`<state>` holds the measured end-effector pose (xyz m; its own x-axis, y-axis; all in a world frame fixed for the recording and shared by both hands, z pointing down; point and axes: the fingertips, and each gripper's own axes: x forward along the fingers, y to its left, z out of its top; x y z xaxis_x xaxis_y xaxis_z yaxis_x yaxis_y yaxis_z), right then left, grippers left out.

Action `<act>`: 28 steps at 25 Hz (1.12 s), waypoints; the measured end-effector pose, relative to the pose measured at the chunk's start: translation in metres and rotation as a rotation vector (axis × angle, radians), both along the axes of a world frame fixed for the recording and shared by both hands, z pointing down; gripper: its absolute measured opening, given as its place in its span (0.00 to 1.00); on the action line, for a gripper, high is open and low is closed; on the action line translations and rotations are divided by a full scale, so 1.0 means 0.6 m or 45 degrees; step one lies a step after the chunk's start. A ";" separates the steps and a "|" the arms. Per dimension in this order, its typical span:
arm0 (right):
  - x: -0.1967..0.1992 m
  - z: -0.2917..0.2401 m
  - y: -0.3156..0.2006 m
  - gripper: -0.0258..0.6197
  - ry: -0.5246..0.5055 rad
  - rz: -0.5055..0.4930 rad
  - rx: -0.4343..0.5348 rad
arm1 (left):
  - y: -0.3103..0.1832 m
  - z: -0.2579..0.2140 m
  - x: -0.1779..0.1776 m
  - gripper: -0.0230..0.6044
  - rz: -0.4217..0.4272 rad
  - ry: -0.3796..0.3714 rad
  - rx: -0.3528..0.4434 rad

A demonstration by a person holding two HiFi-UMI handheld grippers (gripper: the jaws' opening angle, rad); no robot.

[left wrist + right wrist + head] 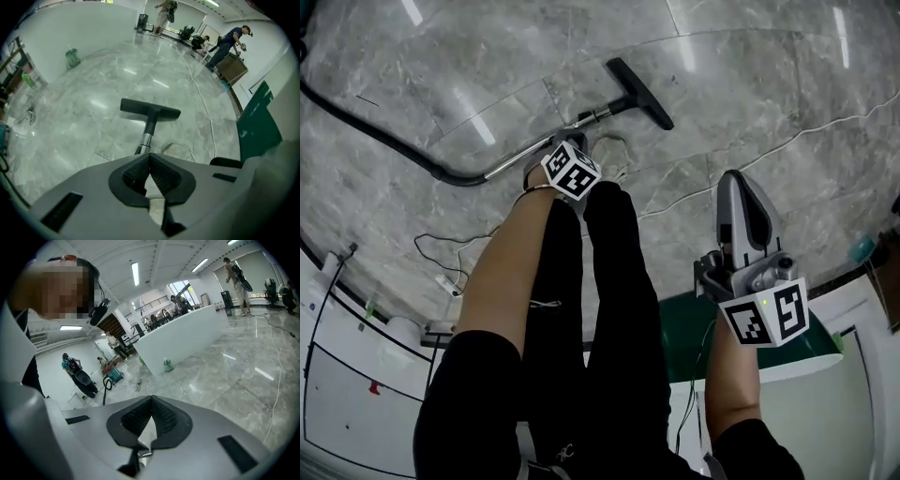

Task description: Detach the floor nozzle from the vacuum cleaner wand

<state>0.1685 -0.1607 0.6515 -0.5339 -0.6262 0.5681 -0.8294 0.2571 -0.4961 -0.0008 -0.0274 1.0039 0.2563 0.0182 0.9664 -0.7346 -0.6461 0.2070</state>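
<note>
The black floor nozzle (639, 92) lies on the grey marble floor, joined to a metal wand (539, 150) that runs back to a black hose (384, 136). My left gripper (568, 142) points steeply down just over the wand, mostly hidden under its marker cube. In the left gripper view the nozzle (150, 108) and wand (146, 139) lie straight ahead of the left gripper (150, 157), whose jaws are shut on nothing. My right gripper (736, 180) hangs to the right, away from the vacuum. In its own view the right gripper (151, 401) is shut and empty, facing across the room.
A white cable (787, 136) snakes over the floor right of the nozzle. The person's legs in black trousers (600, 309) stand between the grippers. A green panel (258, 126), a green bottle (72, 58), a white counter (187, 336) and distant people (229, 42) surround the open floor.
</note>
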 end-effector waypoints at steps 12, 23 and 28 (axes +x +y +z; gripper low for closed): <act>0.024 0.216 -0.014 0.06 -0.032 0.054 -0.095 | 0.086 0.257 -0.074 0.38 0.231 -0.205 -0.094; 0.024 0.267 0.004 0.06 -0.025 0.095 -0.164 | 0.090 0.299 -0.100 0.37 0.202 -0.245 0.019; -0.011 0.259 0.038 0.06 -0.078 0.068 -0.233 | 0.081 0.280 -0.103 0.33 0.245 -0.197 -0.098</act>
